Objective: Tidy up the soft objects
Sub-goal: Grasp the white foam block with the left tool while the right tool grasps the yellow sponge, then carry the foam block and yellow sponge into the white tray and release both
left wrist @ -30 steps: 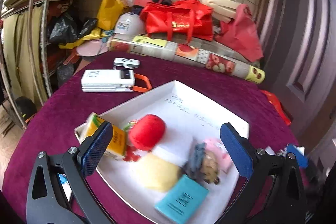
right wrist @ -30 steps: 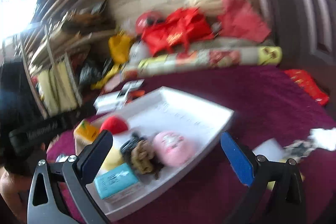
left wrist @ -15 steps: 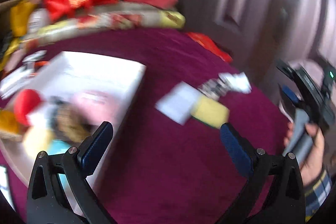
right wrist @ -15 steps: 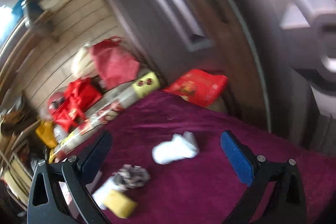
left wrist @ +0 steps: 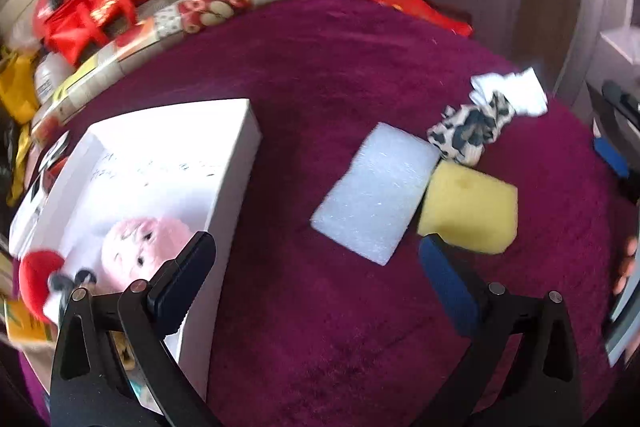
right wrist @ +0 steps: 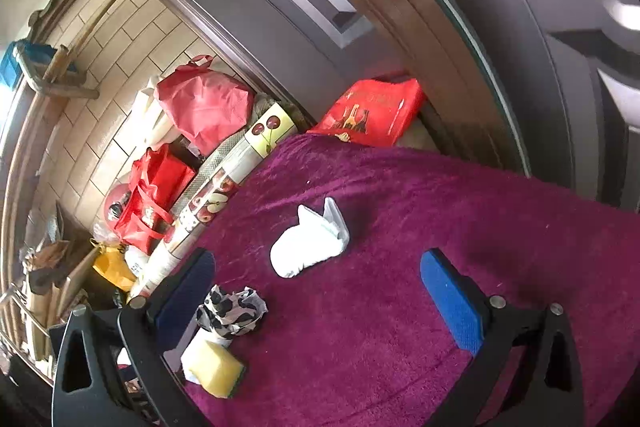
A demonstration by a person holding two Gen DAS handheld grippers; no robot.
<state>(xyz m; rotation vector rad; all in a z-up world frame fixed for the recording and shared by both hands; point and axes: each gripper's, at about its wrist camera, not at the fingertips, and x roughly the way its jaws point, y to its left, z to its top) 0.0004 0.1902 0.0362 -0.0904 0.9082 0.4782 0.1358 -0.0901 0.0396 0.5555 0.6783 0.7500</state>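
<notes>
left gripper (left wrist: 316, 271) low in the frame, jaws spread wide, holding nothing. ahead on the magenta worktop (left wrist: 328, 75): white foam block (left wrist: 376, 197) touching yellow sponge (left wrist: 468, 213), spotted cloth (left wrist: 466, 133) and white cloth (left wrist: 508, 93) toward upper right. white box (left wrist: 224, 187) at left, holding pink plush (left wrist: 140, 247). right gripper (right wrist: 316, 285) likewise wide open and empty, white cloth (right wrist: 310, 239) between its tips.
</notes>
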